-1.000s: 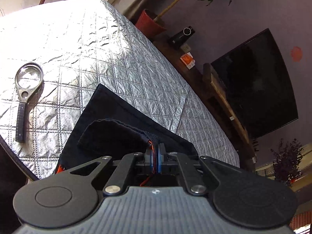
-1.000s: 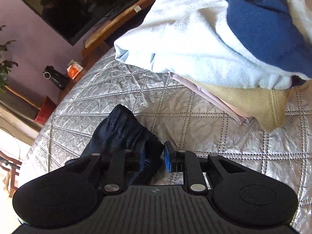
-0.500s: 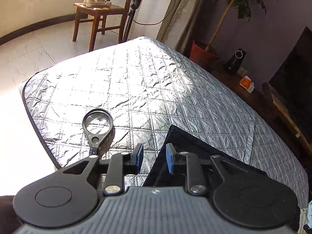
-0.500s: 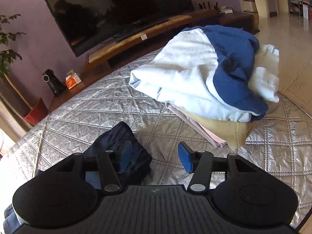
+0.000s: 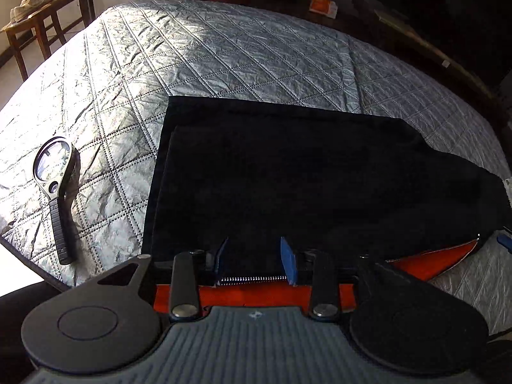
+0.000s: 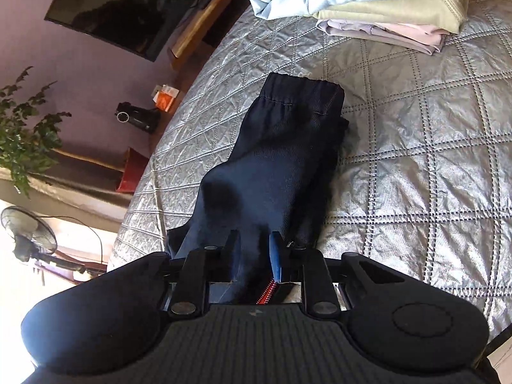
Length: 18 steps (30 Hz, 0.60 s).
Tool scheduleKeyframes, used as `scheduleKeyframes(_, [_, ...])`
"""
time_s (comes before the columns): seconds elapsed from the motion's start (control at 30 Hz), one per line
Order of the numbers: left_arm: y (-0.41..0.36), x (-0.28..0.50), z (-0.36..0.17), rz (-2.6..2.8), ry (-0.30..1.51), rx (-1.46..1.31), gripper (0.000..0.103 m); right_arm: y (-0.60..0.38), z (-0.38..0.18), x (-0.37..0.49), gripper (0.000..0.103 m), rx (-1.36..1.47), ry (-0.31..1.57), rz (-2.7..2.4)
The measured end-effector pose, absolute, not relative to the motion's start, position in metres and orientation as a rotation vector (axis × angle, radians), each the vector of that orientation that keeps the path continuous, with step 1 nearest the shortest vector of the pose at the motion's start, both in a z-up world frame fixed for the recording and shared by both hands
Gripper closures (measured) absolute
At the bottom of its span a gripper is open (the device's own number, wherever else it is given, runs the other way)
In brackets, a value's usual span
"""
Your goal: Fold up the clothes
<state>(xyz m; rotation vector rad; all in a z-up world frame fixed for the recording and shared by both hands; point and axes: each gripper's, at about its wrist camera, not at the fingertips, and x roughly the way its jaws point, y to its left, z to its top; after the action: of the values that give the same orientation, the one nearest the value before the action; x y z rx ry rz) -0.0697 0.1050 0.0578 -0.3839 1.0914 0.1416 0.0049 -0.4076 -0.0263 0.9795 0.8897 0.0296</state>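
I see the dark navy jacket flat on the silver quilted bed cover, its orange lining showing along the near edge by the zipper.

Left hand-held gripper: jaws apart, nothing between the blue pads. It sits right at the jacket's near edge, over the zipper; the jacket body spreads away from it across the bed cover. I can't tell whether the tips touch the cloth.

Right hand-held gripper: jaws spread to a narrow gap, with the jacket's sleeve running between them. I can't tell from this view if the pads actually pinch the fabric or just straddle it. Red-edged zipper teeth show just behind the tips. The sleeve stretches away from the gripper to its elastic cuff, which lies on the bed cover.

Relative to the jacket:
- Magnifying glass on the bed cover just beside its left edge, not touching.
- Pile of folded clothes beyond the cuff, well apart from it.
- TV on the purple wall past the far side of the bed.
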Motion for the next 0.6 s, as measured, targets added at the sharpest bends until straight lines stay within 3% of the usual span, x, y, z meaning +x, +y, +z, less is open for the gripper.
scheduleKeyframes(0.2, [0.093,-0.072,0.037,0.086,1.17,-0.425,0.061,-0.416,-0.044,0.009,0.069,1.015,0.914,-0.111])
scheduleKeyframes(0.33, [0.091,-0.073,0.036,0.098,1.138,-0.428,0.054,-0.413,-0.053,0.012,0.052,1.048,0.886,-0.107])
scheduleKeyframes(0.57, [0.085,-0.074,0.041,0.068,1.102,-0.425,0.05,-0.397,-0.061,0.02,0.058,0.927,0.768,-0.114])
scheduleKeyframes(0.6, [0.085,-0.074,0.041,0.067,1.1,-0.427,0.05,-0.397,-0.062,0.021,0.064,0.932,0.765,-0.112])
